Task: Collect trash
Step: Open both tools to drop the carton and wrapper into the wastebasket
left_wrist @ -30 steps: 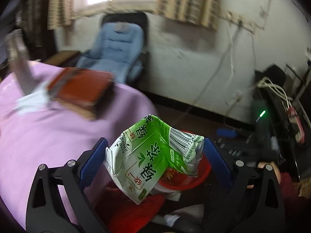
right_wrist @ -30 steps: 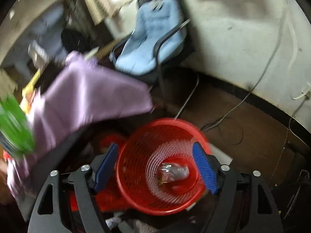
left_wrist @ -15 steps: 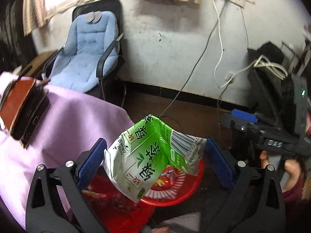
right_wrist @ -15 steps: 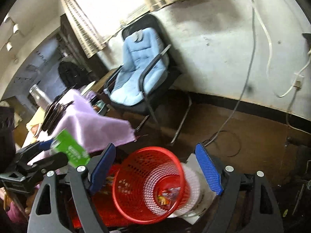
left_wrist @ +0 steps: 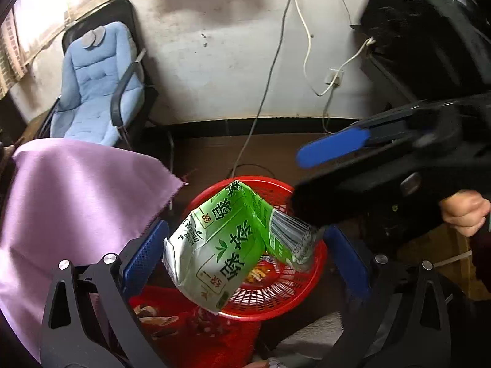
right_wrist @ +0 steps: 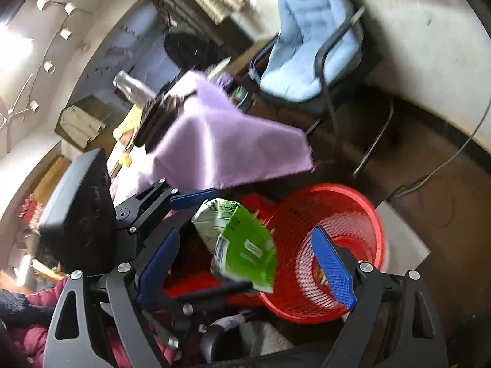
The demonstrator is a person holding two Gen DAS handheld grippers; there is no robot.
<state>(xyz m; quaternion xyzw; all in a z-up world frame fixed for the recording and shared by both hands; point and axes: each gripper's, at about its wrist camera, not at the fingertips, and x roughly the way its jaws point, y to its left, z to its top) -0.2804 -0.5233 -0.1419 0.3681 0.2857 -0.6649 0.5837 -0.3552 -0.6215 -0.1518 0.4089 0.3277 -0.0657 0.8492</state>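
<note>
Both claws: black frames w/ silver screws, blue ribbed pads point(left_wrist: 144, 260); maroon sleeve point(right_wrist: 33, 334).

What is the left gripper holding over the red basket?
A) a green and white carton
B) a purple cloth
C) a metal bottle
A: the left gripper has a green and white carton between its blue pads, above the red basket.

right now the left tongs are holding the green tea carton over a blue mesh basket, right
Not quite: the basket is red, not blue. The left wrist view shows the left tongs holding the crumpled green tea carton over the red mesh basket; the right wrist view shows the same red basket.
</note>
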